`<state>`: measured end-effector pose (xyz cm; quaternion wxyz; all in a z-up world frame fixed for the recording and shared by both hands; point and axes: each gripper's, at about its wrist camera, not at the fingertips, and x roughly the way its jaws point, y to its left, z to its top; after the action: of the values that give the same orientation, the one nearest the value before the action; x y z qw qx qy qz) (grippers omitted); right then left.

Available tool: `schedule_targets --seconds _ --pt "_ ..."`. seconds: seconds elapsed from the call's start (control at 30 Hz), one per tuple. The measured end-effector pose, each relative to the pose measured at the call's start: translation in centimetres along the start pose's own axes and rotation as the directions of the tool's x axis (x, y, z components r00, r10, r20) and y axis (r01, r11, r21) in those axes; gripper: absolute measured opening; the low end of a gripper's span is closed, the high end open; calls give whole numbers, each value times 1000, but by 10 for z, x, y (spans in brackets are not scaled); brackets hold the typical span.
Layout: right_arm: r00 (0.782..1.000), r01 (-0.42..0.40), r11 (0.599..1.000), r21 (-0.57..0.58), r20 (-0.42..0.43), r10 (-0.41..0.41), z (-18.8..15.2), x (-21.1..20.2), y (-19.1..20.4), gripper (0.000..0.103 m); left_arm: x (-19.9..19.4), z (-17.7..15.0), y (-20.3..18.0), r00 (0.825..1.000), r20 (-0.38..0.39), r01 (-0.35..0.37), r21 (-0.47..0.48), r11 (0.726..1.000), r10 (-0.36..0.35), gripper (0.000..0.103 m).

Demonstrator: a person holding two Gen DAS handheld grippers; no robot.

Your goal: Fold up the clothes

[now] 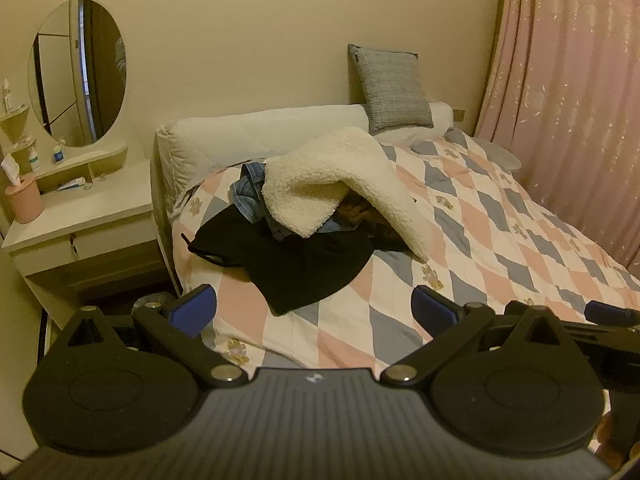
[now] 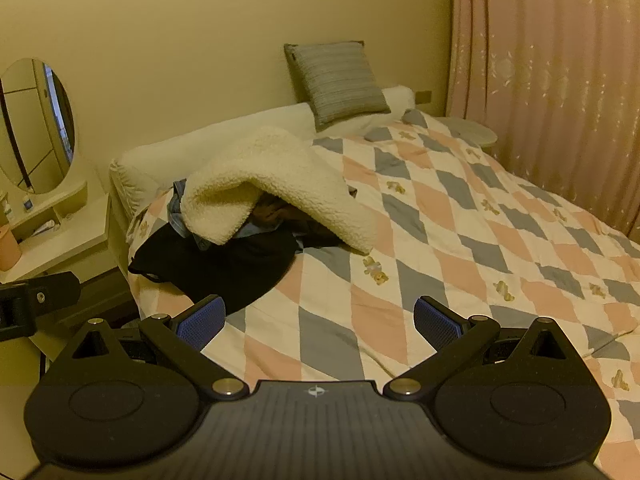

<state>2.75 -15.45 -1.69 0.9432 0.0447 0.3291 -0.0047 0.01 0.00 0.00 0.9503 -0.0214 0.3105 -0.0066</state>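
Both sets of jaws stand wide apart and hold nothing: the left gripper (image 1: 314,308) and the right gripper (image 2: 320,318) hover side by side above the near part of the bed (image 2: 460,240), their blue pads (image 2: 202,320) clear of any cloth. Ahead of them, well beyond the fingertips, a heap of clothes lies on the diamond-patterned quilt towards its left edge. On top sprawls a cream fleecy garment (image 1: 332,176), arched over the rest so that a dark hollow shows beneath it; under it sits a bundle of blue denim (image 1: 250,194), and lowest, nearest the jaws, spreads a black garment (image 1: 296,264) with a drawcord trailing at its left. In the left wrist view the black cloth's near edge lies just ahead of the gap between the fingers; in the right wrist view it sits ahead and left, close to the left finger (part of the other gripper shows at that frame's left edge). Behind the heap are a white bolster (image 1: 248,136) and a grey cushion (image 1: 394,88) against the wall; a pink curtain (image 2: 552,80) hangs to the right, and a dresser with an oval mirror (image 1: 78,72) stands left of the bed
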Motion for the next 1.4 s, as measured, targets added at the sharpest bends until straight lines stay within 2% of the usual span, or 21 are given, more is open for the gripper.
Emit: schedule_targets --seconds 0.73,1.4 --pt "999 -16 1000 -4 -41 16 11 34 -16 103 24 2 -2 999 -42 -32 -13 999 31 102" --pt "999 1 1000 10 -45 0 17 43 -25 103 34 10 3 996 -85 23 -33 999 -25 102"
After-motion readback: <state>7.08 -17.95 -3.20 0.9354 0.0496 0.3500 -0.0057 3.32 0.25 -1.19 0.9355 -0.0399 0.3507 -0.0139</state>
